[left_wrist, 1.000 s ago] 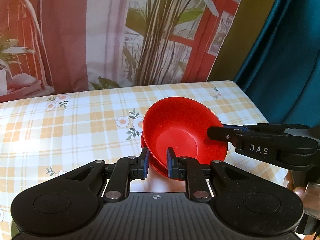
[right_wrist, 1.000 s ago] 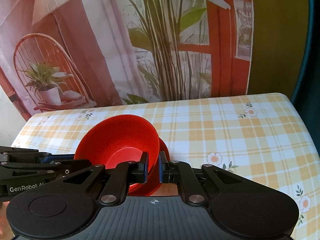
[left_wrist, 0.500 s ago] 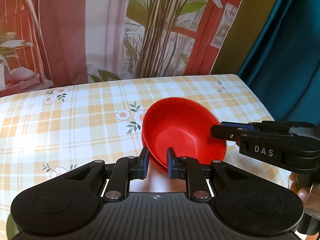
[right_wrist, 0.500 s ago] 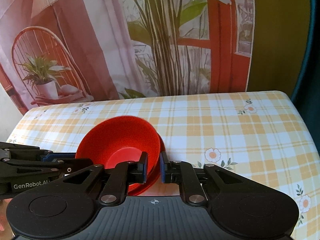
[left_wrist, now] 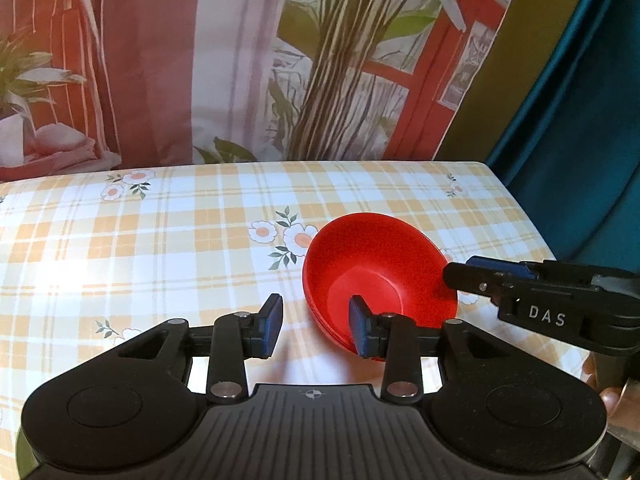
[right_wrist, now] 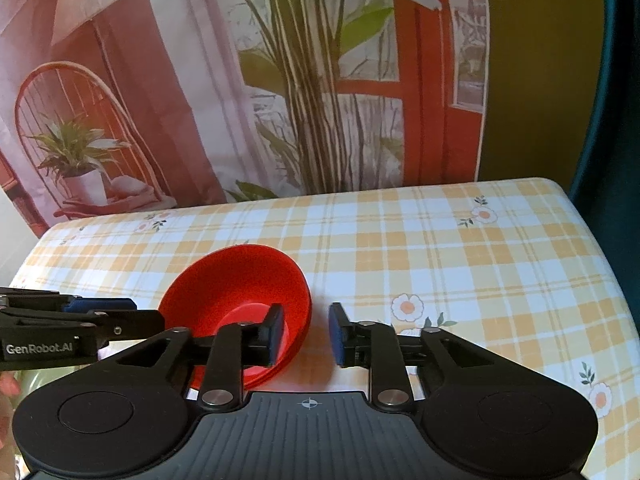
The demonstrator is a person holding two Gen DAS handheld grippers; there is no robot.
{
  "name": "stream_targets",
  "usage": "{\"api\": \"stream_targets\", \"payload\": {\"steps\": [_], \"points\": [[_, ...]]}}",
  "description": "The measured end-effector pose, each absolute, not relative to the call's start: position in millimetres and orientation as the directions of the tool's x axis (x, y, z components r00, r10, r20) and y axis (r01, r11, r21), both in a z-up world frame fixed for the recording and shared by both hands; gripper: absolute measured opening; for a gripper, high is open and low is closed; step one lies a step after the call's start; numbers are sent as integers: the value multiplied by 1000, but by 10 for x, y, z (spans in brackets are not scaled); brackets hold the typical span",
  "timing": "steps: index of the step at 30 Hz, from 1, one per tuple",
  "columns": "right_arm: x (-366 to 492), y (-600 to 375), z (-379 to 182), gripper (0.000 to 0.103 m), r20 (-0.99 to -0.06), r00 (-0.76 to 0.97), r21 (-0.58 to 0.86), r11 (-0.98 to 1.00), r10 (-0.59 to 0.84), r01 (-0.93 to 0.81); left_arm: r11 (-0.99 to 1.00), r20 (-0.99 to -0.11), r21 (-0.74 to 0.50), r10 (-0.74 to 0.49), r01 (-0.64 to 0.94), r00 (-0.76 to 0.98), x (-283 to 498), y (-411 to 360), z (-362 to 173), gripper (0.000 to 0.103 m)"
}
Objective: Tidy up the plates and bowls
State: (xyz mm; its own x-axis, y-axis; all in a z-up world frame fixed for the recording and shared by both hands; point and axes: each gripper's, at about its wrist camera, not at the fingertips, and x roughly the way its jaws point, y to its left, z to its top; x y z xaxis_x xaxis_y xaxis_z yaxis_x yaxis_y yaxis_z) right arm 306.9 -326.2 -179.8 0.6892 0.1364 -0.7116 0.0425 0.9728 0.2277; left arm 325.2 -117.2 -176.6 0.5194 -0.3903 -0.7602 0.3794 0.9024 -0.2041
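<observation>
While both grippers let go of the red bowl stack (left_wrist: 380,272), the step in hand looks like the release after setting it down on the tabletop (left_wrist: 160,240); doing it well means letting the jaws widen until neither pad drags on a rim, then drawing each gripper straight back along its own line rather than sideways, since a light plastic bowl would slide or tip on the smooth checked cloth if a pad caught it. The stack sits on the tabletop toward its right side in the left wrist view, at least two bowls nested, the lower rims showing as thin red edges under the top one.

The left gripper (left_wrist: 314,326) has its jaws partly apart and opening; its right pad sits over the near rim of the stack, its left pad stands clear over bare cloth, and whether the right pad is touching the rim I cannot tell. The right gripper (right_wrist: 306,332) likewise has its jaws partly apart and opening; its left pad hangs inside or over the bowl's near wall, its right pad is outside over the cloth, so the rim lies between the jaws without being pinched. Neither gripper carries anything; the stack appears to rest on its own weight.
</observation>
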Motion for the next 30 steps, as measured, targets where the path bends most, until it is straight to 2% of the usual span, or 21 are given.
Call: {"api": "stream_targets", "payload": {"steps": [7,30], "points": [[3065,-3286,-1859,40,-717,684,239,969,135,60,903,-763,-218,-394,370,512,3273,-1160,-1820,39],[3112,-3259,-2010,40,-730,663,277,959,167,63,893,-773,-286,-430,349,466,3384,-1186,-1982,39]]}}
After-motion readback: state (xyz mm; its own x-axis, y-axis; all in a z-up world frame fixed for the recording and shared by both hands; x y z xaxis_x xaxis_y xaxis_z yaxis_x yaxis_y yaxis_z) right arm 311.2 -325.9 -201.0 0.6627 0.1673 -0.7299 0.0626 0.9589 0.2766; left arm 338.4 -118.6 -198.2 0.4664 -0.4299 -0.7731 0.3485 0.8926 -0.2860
